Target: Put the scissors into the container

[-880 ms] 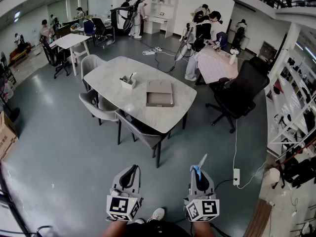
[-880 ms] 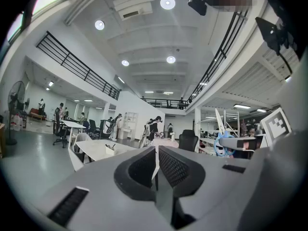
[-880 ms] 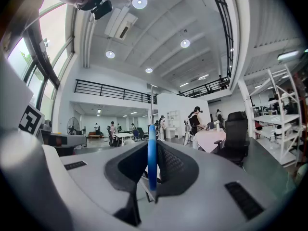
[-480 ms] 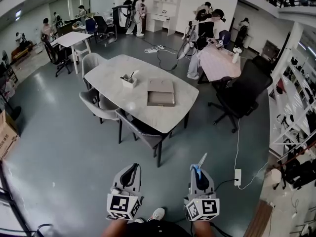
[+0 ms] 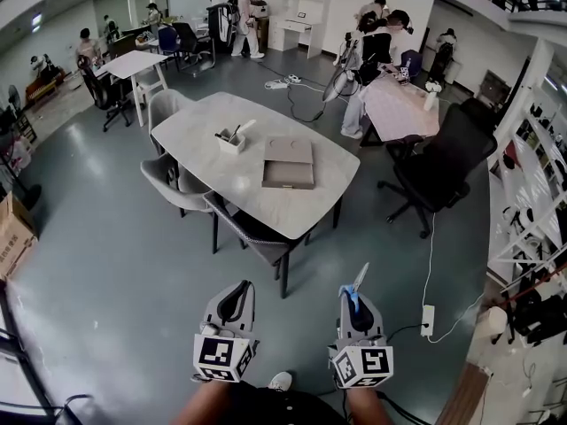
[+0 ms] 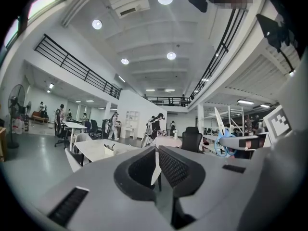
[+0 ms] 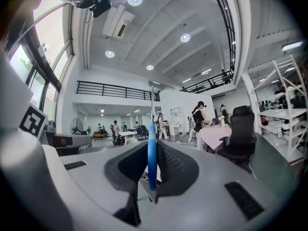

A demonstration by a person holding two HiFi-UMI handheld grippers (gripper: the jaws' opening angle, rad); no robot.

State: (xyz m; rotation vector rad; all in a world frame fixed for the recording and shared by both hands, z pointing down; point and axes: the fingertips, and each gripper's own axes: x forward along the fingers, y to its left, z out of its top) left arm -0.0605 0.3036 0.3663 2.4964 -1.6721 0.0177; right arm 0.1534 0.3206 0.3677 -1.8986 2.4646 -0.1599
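Blue-handled scissors [image 5: 357,289] stand upright in my right gripper [image 5: 353,303], which is shut on the handle; the blades point up and forward. In the right gripper view the blue handle [image 7: 152,153] sits edge-on between the jaws. My left gripper [image 5: 235,302] is beside it at the same height, shut and holding nothing, with only a thin slit between its pads [image 6: 166,160]. The small white container [image 5: 229,141] stands on the far-off grey table [image 5: 301,206], with a few items sticking out of it. Both grippers are over the floor, well short of the table.
A flat beige box [image 5: 288,164] lies on the table right of the container. Grey chairs [image 5: 252,235] line the table's near side, and a black office chair [image 5: 438,168] stands to the right. A power strip with a cable [image 5: 428,319] lies on the floor. Several people work at the back.
The table has come slightly nearer in the head view, and both grippers sit a little higher in the frame. Their pose and the grip on the scissors are unchanged.
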